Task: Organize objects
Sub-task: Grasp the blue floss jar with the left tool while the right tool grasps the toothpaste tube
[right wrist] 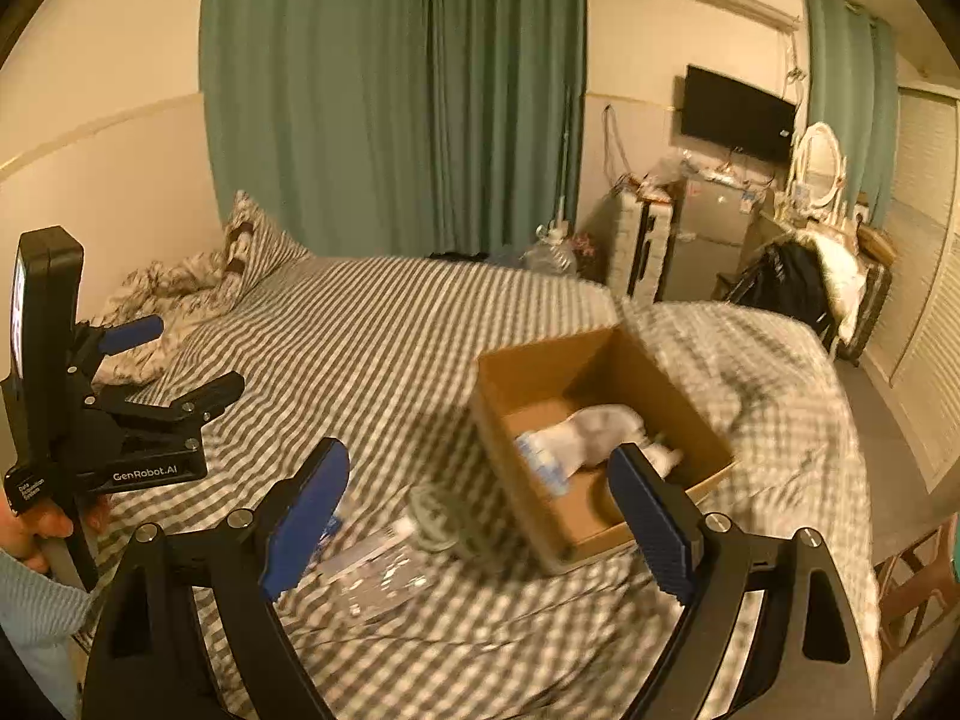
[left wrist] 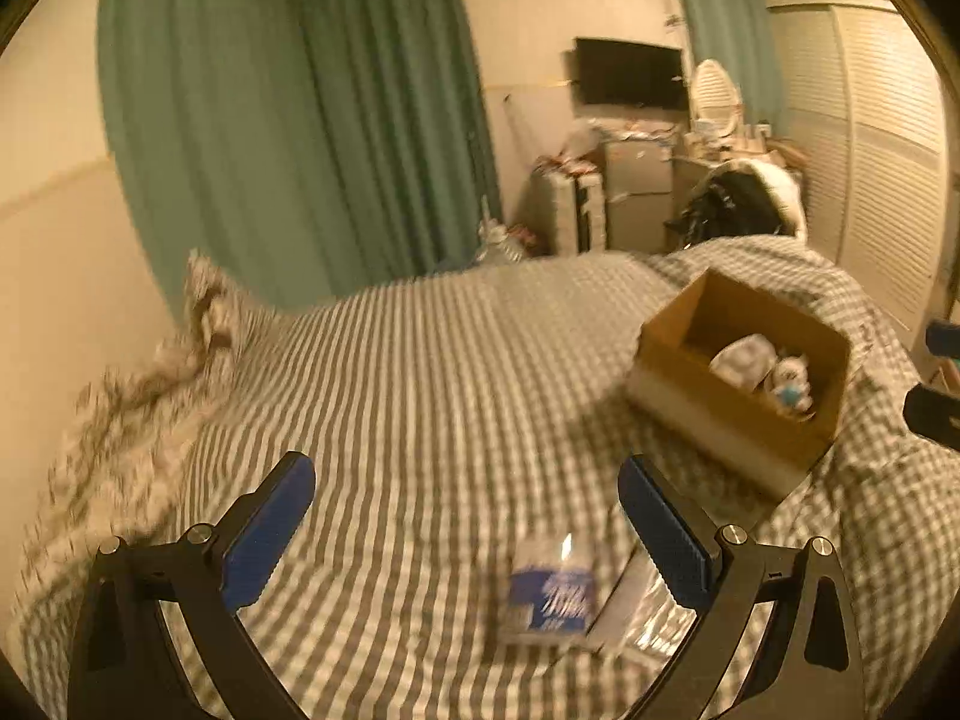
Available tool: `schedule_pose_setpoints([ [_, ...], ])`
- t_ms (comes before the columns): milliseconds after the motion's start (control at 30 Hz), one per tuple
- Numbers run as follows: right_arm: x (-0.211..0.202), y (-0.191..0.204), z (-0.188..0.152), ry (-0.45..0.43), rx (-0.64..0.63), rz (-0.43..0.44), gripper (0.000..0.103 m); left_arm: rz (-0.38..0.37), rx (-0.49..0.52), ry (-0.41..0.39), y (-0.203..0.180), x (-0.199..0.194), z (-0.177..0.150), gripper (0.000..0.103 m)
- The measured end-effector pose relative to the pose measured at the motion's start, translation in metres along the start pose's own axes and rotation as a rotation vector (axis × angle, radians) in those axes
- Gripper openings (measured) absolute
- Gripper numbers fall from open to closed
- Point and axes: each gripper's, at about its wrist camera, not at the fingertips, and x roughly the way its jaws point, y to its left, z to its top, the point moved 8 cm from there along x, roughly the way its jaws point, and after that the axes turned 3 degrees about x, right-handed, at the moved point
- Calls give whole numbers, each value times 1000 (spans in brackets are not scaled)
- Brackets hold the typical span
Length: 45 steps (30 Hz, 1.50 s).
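Observation:
A brown cardboard box (left wrist: 708,402) (right wrist: 522,384) sits on the checked bedspread and holds white and blue packets (left wrist: 762,369) (right wrist: 576,441). A blue-and-white packet (left wrist: 552,597) lies on the bed between my left gripper's fingers, with a clear flat wrapper (left wrist: 636,606) (right wrist: 378,576) beside it. A clear round lid-like object (right wrist: 438,519) lies by the box's near corner. My left gripper (left wrist: 465,531) is open above the bed; it also shows in the right wrist view (right wrist: 192,360). My right gripper (right wrist: 480,516) is open and empty, near the box.
The bed (right wrist: 390,324) has a rumpled pillow and blanket (right wrist: 198,282) at the far left by the wall. Green curtains (right wrist: 390,90), a TV (right wrist: 738,114), a cluttered dresser and a louvred wardrobe (left wrist: 888,168) stand beyond the bed.

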Motion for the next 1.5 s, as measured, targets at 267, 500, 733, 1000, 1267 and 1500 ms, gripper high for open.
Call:
schedule_pose_setpoints([
  [267, 81, 24, -76, 149, -14, -43, 89, -4, -56, 149, -6, 62, -82, 103],
  [500, 131, 12, -114, 245, 12, -58, 88, -56, -22, 225, -40, 110, -108, 103],
  [733, 154, 4, -127, 276, 16, -67, 88, -163, 9, 310, -68, 146, -132, 64],
  [1000, 160, 18, -130, 298, 12, -48, 88, -155, -36, 258, -45, 119, -121, 62],
  [1267, 189, 63, -135, 374, -30, -42, 88, -13, -50, 191, 10, 99, -110, 62],
  [1500, 231, 91, -146, 455, -45, -60, 74, -19, -94, 200, 29, 102, -114, 62],
])
